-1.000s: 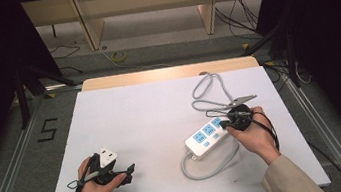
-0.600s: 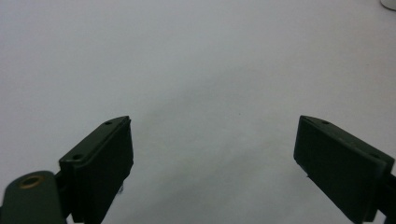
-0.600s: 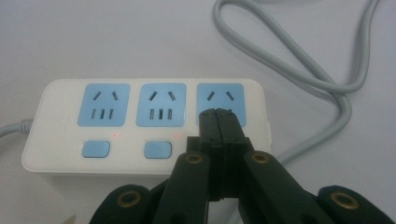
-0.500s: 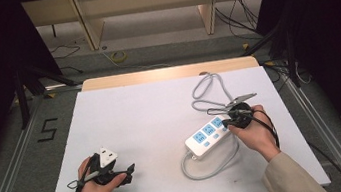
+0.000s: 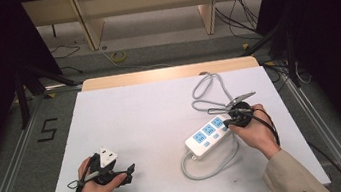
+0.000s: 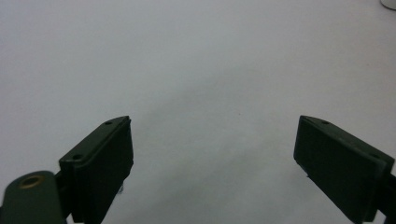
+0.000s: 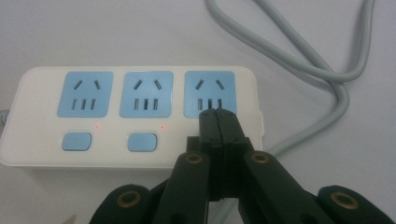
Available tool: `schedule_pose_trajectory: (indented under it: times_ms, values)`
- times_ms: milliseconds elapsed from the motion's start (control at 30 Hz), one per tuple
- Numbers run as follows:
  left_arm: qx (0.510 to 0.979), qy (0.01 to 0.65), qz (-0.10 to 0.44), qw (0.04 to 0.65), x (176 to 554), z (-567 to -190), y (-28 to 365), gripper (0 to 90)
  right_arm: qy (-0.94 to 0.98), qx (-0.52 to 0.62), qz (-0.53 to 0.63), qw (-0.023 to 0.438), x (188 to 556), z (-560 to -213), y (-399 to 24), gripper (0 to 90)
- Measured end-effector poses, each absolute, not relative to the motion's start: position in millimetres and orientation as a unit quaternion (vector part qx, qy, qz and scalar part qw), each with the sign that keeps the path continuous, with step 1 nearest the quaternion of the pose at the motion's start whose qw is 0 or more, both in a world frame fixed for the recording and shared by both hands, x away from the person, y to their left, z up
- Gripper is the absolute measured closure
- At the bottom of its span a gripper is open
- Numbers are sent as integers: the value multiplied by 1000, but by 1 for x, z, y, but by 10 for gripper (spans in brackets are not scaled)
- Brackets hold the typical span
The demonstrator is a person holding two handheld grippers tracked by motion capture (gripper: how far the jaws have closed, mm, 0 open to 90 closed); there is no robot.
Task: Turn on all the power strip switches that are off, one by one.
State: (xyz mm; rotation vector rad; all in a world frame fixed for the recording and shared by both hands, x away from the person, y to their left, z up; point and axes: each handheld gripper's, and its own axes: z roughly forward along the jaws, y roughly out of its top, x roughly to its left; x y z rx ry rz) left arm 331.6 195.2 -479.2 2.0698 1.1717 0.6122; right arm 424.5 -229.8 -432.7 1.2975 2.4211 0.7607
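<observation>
A white power strip (image 5: 208, 136) with three blue sockets lies on the white table (image 5: 151, 114), right of the middle. My right gripper (image 5: 226, 124) is shut with nothing between its jaws. In the right gripper view its closed tips (image 7: 217, 115) rest over the lower edge of the rightmost socket on the power strip (image 7: 135, 116), covering the spot beside the two blue buttons. Small red lights glow above both buttons. My left gripper (image 5: 129, 174) sits low at the front left of the table. Its jaws stand wide apart over bare tabletop, so the left gripper (image 6: 212, 158) is open.
The strip's grey cable (image 5: 208, 90) loops toward the back of the table, and another bend (image 5: 214, 168) curls at the front. In the right gripper view the cable (image 7: 327, 70) runs close past the strip's right end. A wooden strip (image 5: 170, 73) edges the table's far side.
</observation>
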Motion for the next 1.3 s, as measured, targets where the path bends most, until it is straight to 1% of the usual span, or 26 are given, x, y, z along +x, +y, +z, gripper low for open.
schedule_pose_trajectory:
  times_ms: [633, 1300]
  values:
    - [794, 449, 235, 336, 332, -479, 195, 117, 855, 442, 239, 126, 433, -431, -225, 900]
    - [794, 449, 235, 336, 332, -479, 195, 117, 858, 444, 228, 120, 438, -436, -222, 900]
